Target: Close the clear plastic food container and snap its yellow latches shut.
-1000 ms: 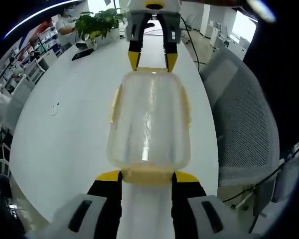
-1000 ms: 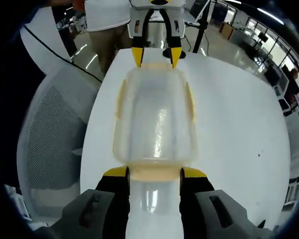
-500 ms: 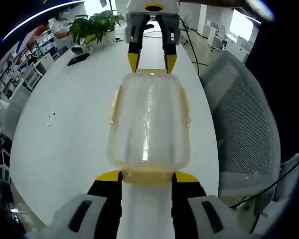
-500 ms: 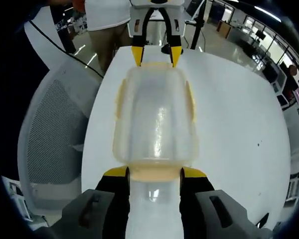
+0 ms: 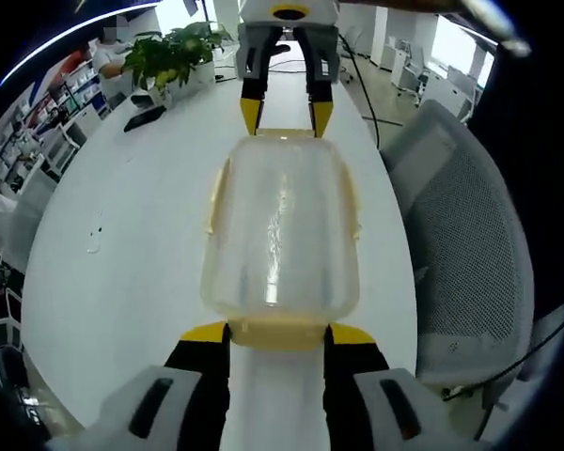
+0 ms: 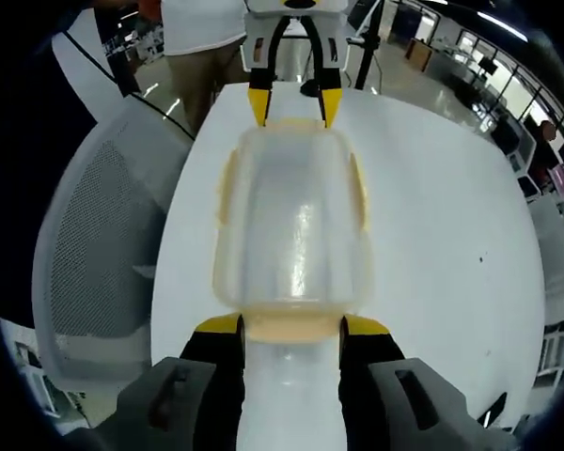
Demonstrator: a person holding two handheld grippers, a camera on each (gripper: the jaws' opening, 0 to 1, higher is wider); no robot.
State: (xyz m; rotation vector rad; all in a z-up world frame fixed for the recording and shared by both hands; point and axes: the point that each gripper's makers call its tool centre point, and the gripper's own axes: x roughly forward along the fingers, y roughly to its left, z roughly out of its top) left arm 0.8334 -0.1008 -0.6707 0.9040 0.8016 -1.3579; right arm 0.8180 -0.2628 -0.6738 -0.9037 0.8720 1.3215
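Between my two grippers, the clear plastic food container [image 5: 280,230] lies lengthwise on the white table [image 5: 122,244] — left gripper [image 5: 277,334] jaws straddle one yellow end latch [image 5: 278,333], right gripper [image 6: 290,328] jaws the opposite latch [image 6: 291,327], both parted about latch-wide.

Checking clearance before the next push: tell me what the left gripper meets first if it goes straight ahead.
The left gripper already sits at the near yellow latch of the clear container. It would press that end first; contact looks likely but isn't certain.
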